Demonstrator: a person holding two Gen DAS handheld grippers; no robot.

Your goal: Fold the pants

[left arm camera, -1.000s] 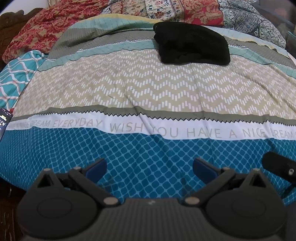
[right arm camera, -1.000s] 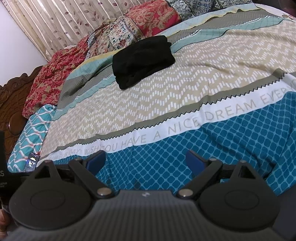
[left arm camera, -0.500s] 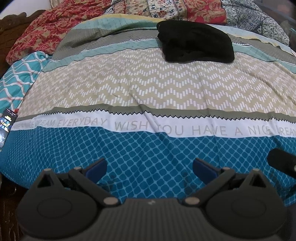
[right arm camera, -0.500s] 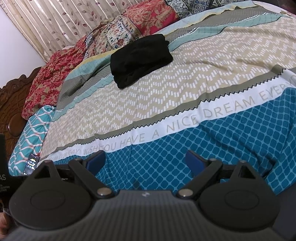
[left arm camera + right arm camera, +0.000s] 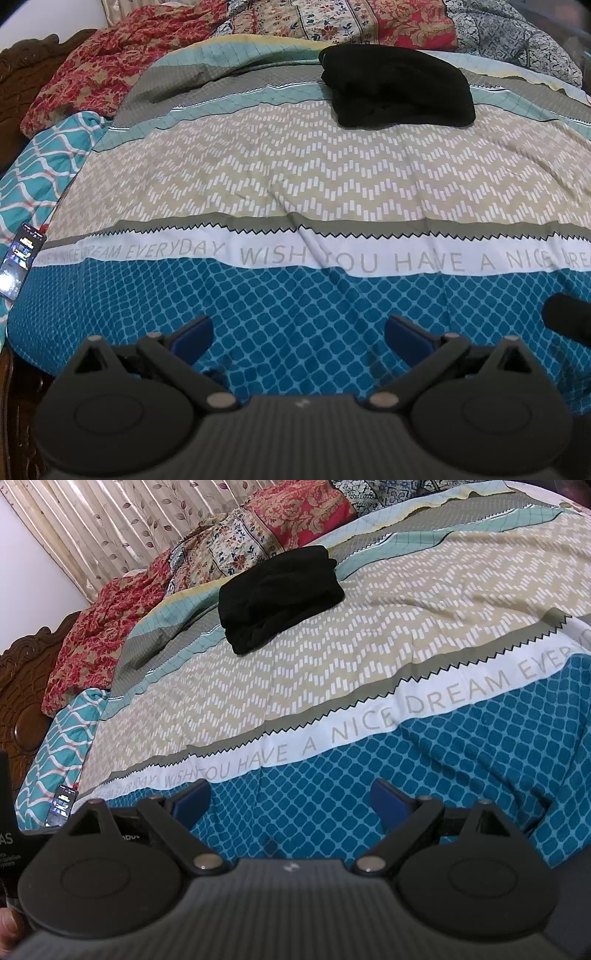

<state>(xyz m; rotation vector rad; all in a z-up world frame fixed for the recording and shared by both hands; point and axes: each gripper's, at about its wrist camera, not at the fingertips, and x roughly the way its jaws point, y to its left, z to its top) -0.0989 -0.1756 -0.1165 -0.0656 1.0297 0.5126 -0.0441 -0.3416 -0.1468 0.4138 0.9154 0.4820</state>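
Pants: black, folded into a thick compact bundle, far side of bedspread.
Left gripper: jaws apart, empty.
Right gripper: jaws apart, empty.

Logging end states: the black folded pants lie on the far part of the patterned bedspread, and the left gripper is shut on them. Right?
Not quite. The black folded pants do lie far up the patterned bedspread, but the left gripper is open and empty, well short of them, as the left wrist view shows.

Both wrist views look from the bedspread's blue near edge toward the black folded pants far across it; the right view angles leftward, sharing the lettered band.
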